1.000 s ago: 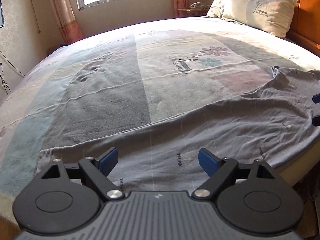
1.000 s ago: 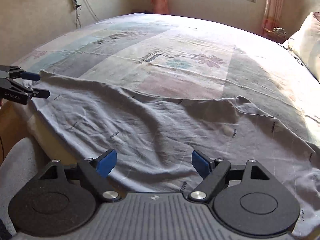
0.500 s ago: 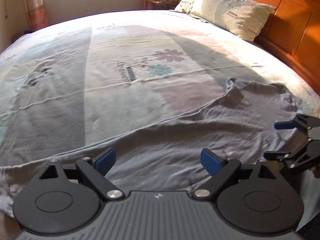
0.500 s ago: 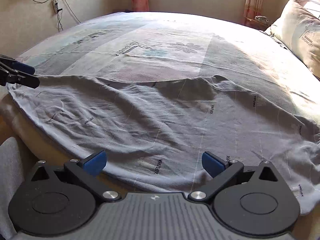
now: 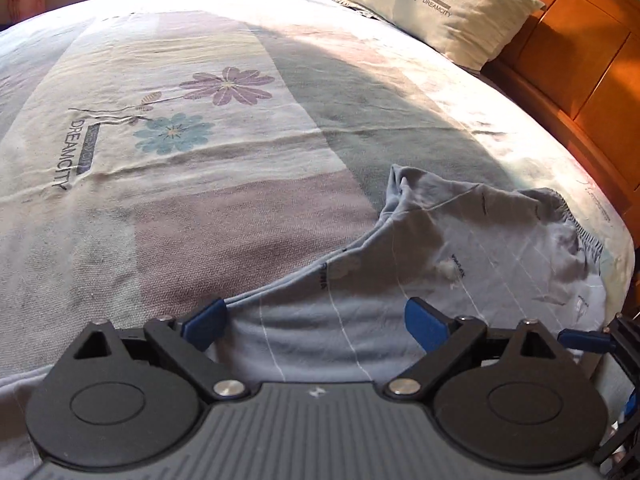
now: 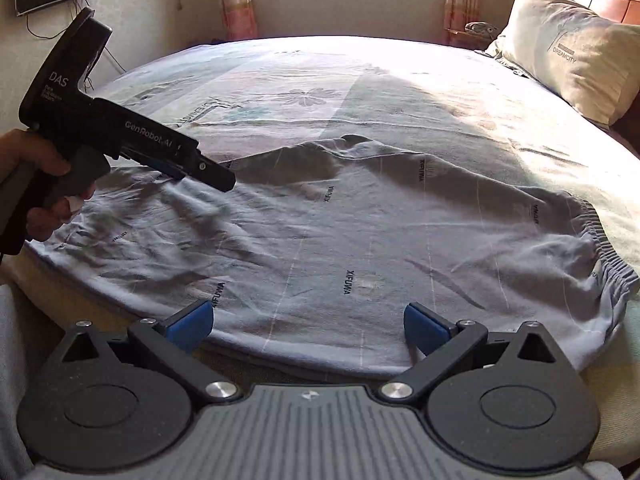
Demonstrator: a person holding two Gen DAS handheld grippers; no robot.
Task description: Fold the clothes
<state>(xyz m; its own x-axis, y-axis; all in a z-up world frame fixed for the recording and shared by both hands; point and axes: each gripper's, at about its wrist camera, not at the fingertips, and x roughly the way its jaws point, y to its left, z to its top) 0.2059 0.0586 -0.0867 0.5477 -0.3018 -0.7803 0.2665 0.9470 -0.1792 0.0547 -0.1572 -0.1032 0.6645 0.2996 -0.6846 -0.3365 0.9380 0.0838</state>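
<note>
Grey trousers (image 6: 360, 240) lie spread flat along the bed's (image 6: 400, 80) near edge. My left gripper (image 5: 316, 320) and right gripper (image 6: 308, 320) both hover with jaws wide, just opened, nothing between them. I should pinch the waistband (image 6: 600, 236) cleanly, both layers together.

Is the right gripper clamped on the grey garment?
No, the right gripper stands wide open above the grey garment's near edge.

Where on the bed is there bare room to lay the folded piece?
Free: the wide stretch of bedspread beyond the grey garment, from the flower print to the pillow. Crowded: the near edge, which the garment covers under both open grippers.
</note>
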